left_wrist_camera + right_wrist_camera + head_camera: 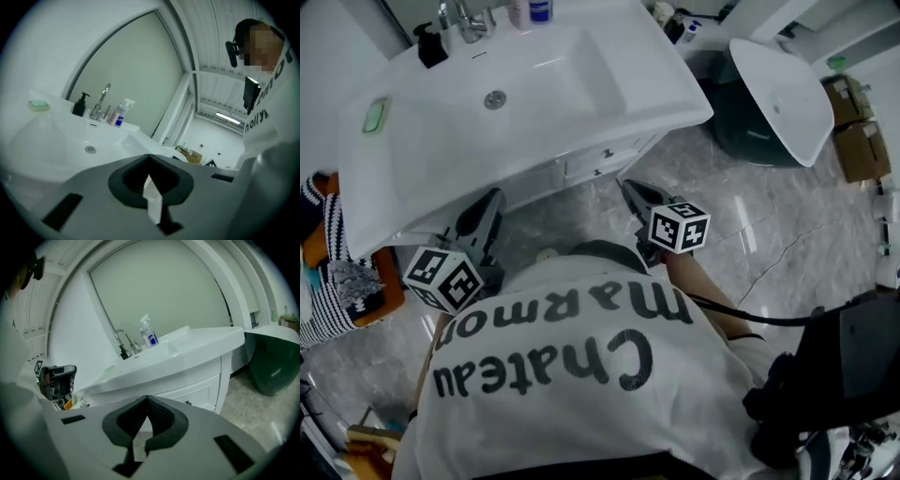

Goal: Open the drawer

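The white panelled drawer (598, 161) with small dark knobs sits just under the rim of the white ceramic washbasin (412, 169), slightly above centre in the head view, its front flush with the cabinet. The left gripper (492, 199) is at lower left and the right gripper (628, 187) at centre right, both over the grey marbled floor (750, 216) and short of the cabinet. Both pairs of jaws are closed, tip against tip, with nothing between them. A chrome tap (469, 19) and a black pump bottle (431, 45) stand at the basin's far edge, top left.
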